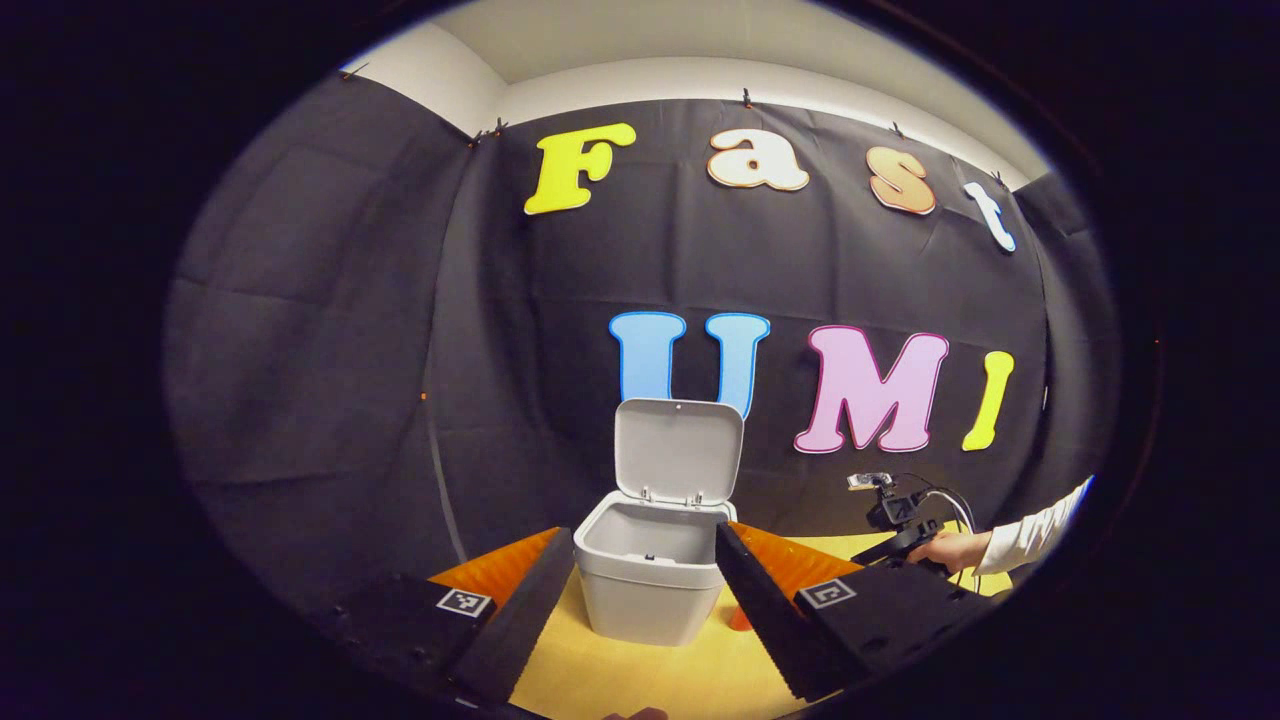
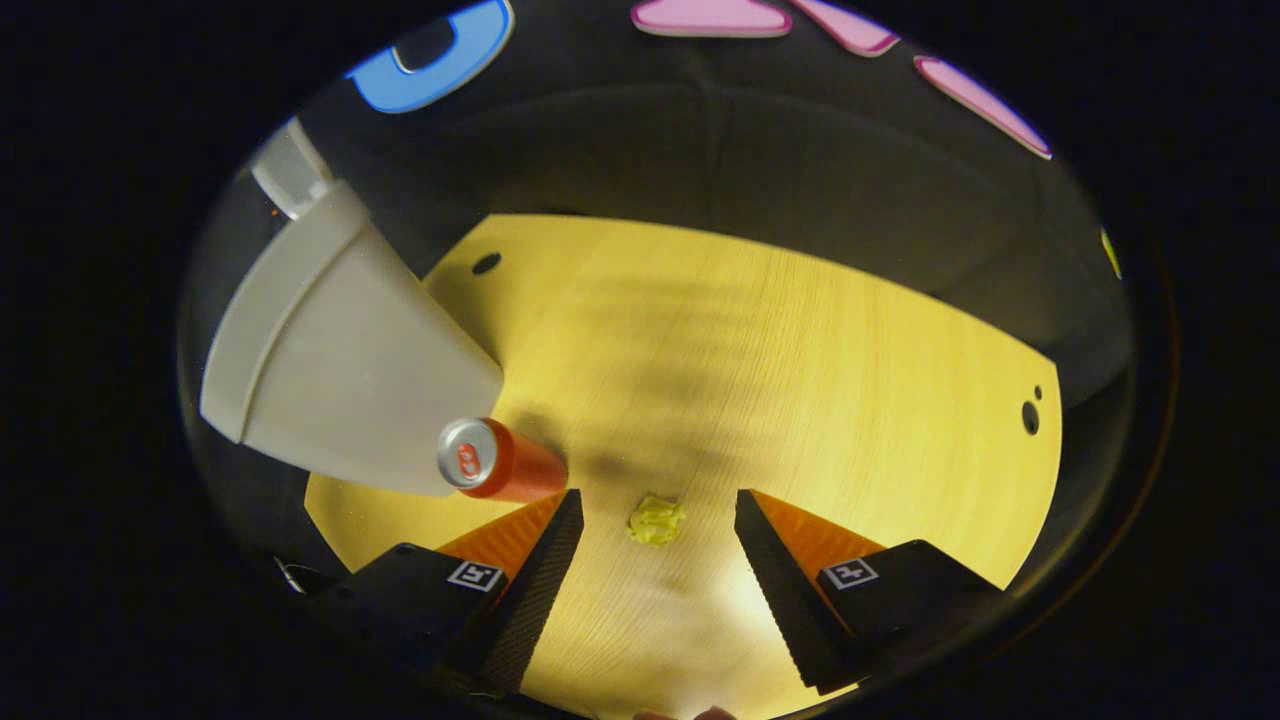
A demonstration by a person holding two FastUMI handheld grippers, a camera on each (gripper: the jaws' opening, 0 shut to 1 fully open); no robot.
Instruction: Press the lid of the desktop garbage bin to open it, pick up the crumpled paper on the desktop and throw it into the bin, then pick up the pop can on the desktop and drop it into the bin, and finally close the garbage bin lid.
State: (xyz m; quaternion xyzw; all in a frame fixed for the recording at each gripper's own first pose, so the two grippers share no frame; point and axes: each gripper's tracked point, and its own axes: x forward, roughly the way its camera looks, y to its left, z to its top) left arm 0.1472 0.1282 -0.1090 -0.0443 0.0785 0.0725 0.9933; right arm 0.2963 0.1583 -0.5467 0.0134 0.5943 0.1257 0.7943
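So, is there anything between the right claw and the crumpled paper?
No. In the right gripper view, only bare desktop lies between the open right claw and the crumpled paper.

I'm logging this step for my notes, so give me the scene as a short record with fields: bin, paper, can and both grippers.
bin: garbage bin on the desktop, lid standing open
paper: crumpled paper lying on the desktop, between the open fingers of the right gripper, not gripped
can: pop can upright beside the bin
left gripper: left gripper open, facing the bin, holding nothing
task stage: lid open, paper and can not yet binned
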